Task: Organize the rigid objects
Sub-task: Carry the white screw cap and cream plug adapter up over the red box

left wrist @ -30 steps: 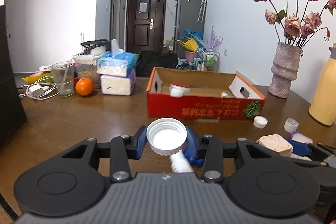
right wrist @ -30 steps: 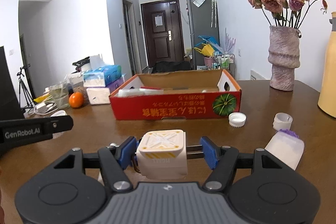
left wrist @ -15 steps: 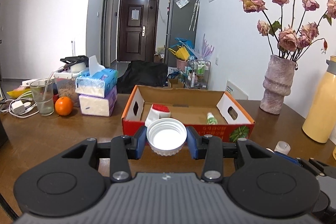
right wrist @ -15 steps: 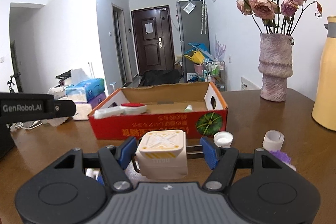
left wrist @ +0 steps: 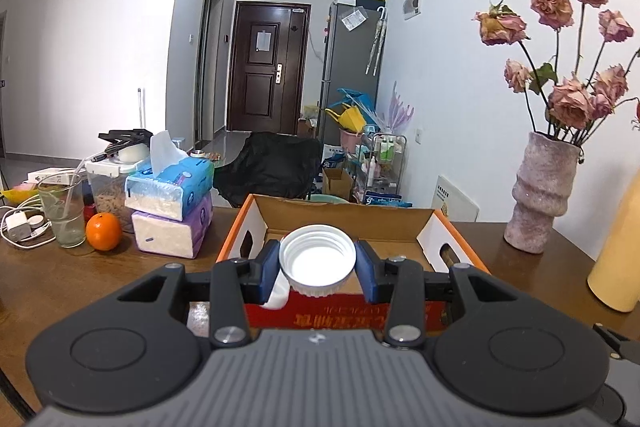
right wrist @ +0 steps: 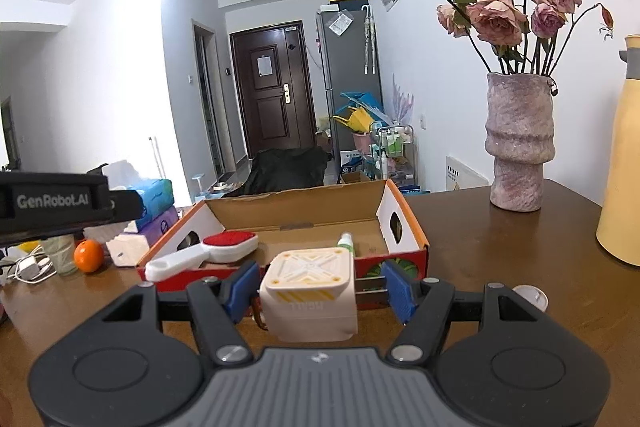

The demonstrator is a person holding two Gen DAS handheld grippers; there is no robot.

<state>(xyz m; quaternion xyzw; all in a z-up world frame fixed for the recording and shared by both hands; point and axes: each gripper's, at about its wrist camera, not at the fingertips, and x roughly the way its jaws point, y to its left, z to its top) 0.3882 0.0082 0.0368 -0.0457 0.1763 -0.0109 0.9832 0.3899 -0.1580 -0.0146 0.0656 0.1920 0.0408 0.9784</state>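
Left gripper (left wrist: 317, 263) pinching a white cap (left wrist: 317, 261) — right gripper (right wrist: 318, 289) clamping a cream cube (right wrist: 310, 295); both held at the near edge of the cardboard box (right wrist: 404, 217) on the counter (right wrist: 500, 247).

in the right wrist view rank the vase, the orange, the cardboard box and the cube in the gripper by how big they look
1. cardboard box
2. vase
3. cube, though nearness to the camera inflates it
4. orange

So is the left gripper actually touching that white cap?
Touching. The left wrist view shows the white cap clamped in the left gripper, with both blue jaws pressed against its ribbed sides and no gap either side.
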